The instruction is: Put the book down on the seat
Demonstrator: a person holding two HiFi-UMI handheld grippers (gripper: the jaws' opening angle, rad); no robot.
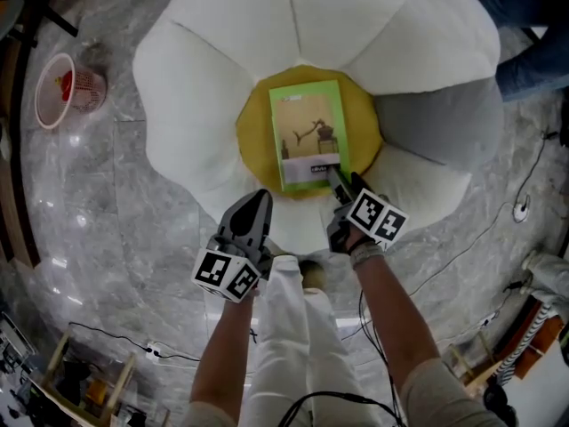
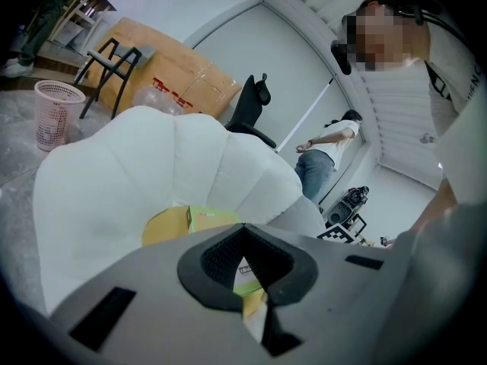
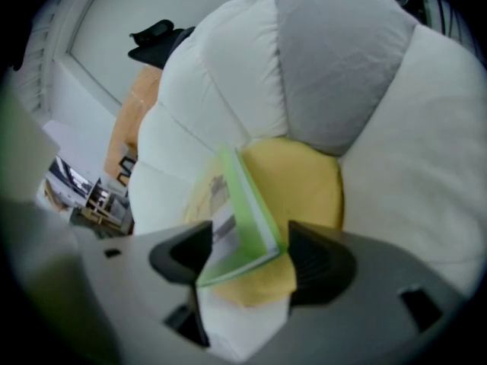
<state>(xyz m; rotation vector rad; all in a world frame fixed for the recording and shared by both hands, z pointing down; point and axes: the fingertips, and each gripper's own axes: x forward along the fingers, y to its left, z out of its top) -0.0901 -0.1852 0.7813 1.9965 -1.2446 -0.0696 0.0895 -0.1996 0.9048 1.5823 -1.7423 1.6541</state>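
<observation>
The book (image 1: 309, 134) lay flat, cover up, on the yellow middle cushion (image 1: 253, 136) of the flower-shaped seat (image 1: 222, 34). It was thus carried by the lowest, flattest part and ringed by the raised petals.

The right claw (image 1: 337, 181) was positioned at the book's near right corner with its jaws spread wide. In the right gripper view that corner was seen between the two pads, with neither pad seen pressing on it. No grip was therefore applied, and the weight was judged to be borne by the cushion alone. The task was judged as good as done, with only the withdrawal of this claw outstanding. A straight pull back toward the person was judged advisable, so that the corner would not be dragged by a pad.

The left claw (image 1: 260, 199) was positioned over the near petal, clear of the book, with its jaws closed together and nothing between them. It was judged to be parked there because no second hold was needed.

A picture within a green border was shown on the cover. A dark strip of pale lettering near the lower edge was too small to be read. Black-and-white square markers were carried on the cubes (image 1: 378, 218) of both claws. Red print on a cardboard box (image 2: 163, 71) could not be read.
</observation>
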